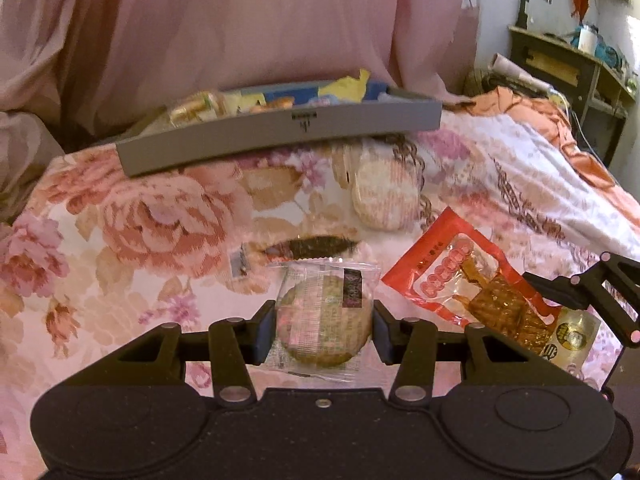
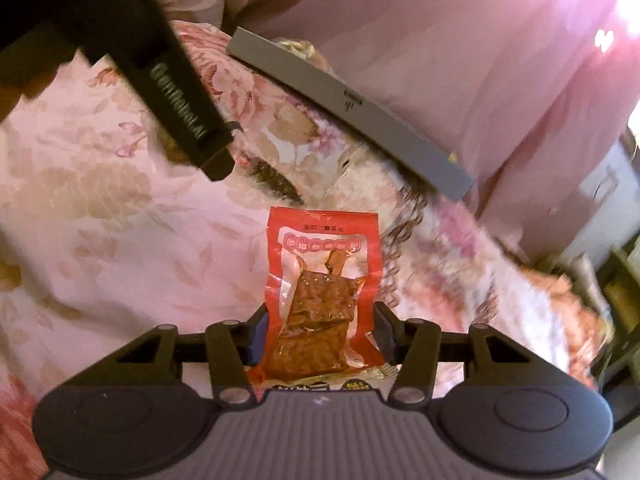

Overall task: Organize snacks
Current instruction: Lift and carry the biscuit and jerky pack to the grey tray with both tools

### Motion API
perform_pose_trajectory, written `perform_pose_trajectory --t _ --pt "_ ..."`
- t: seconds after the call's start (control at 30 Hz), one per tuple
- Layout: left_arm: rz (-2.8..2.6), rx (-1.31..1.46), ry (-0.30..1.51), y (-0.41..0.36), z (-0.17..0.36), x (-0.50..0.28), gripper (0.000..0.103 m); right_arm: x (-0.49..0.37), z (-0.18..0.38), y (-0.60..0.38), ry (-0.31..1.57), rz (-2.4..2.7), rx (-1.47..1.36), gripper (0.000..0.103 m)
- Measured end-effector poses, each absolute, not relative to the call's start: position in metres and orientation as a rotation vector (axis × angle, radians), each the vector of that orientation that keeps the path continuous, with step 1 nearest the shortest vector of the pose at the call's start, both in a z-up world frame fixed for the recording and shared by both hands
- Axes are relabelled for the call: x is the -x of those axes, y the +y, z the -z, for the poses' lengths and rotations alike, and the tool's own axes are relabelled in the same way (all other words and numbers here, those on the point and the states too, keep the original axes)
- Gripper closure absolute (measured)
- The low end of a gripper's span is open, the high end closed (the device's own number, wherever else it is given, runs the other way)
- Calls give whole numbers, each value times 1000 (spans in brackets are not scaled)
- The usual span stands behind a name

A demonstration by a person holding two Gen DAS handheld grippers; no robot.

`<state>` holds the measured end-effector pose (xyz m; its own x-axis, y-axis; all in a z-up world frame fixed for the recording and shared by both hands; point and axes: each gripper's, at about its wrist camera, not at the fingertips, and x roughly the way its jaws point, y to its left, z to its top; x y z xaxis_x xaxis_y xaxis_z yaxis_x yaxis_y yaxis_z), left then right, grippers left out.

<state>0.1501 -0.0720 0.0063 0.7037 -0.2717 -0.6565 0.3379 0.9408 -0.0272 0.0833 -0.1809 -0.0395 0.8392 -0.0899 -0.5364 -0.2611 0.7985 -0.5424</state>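
My left gripper point(image 1: 324, 326) is shut on a round cookie in a clear wrapper point(image 1: 320, 300), lifted a little above the floral bedspread point(image 1: 140, 216). My right gripper point(image 2: 320, 338) is shut on a red packet of brown snack pieces point(image 2: 322, 280); in the left wrist view that packet point(image 1: 468, 276) hangs just right of the cookie. The grey tray point(image 1: 280, 136) stands beyond both, holding several wrapped snacks point(image 1: 200, 106). In the right wrist view the tray point(image 2: 360, 108) runs diagonally at upper right and the left gripper point(image 2: 218, 164) crosses the upper left.
A pale round cracker packet point(image 1: 384, 192) lies half under the tray's front. A dark snack in a clear wrapper point(image 1: 316, 246) lies on the bedspread. A yellow-labelled packet point(image 1: 576, 336) shows beneath the red one. A person in pink point(image 1: 240, 20) sits behind the tray. Shelves point(image 1: 568, 64) stand far right.
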Motion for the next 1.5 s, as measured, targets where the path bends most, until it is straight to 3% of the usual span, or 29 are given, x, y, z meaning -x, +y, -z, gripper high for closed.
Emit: perform_pose_trajectory --t 0.4,0.9,1.5 --pt "293 -49 590 -65 -59 -179 53 -98 -11 -188 386 -40 686 46" --pt "233 -68 454 -63 -137 -268 53 -214 -103 -195 168 -55 583 46" --pt "227 -9 514 -100 -108 -383 53 -308 -73 -211 251 -112 542 46"
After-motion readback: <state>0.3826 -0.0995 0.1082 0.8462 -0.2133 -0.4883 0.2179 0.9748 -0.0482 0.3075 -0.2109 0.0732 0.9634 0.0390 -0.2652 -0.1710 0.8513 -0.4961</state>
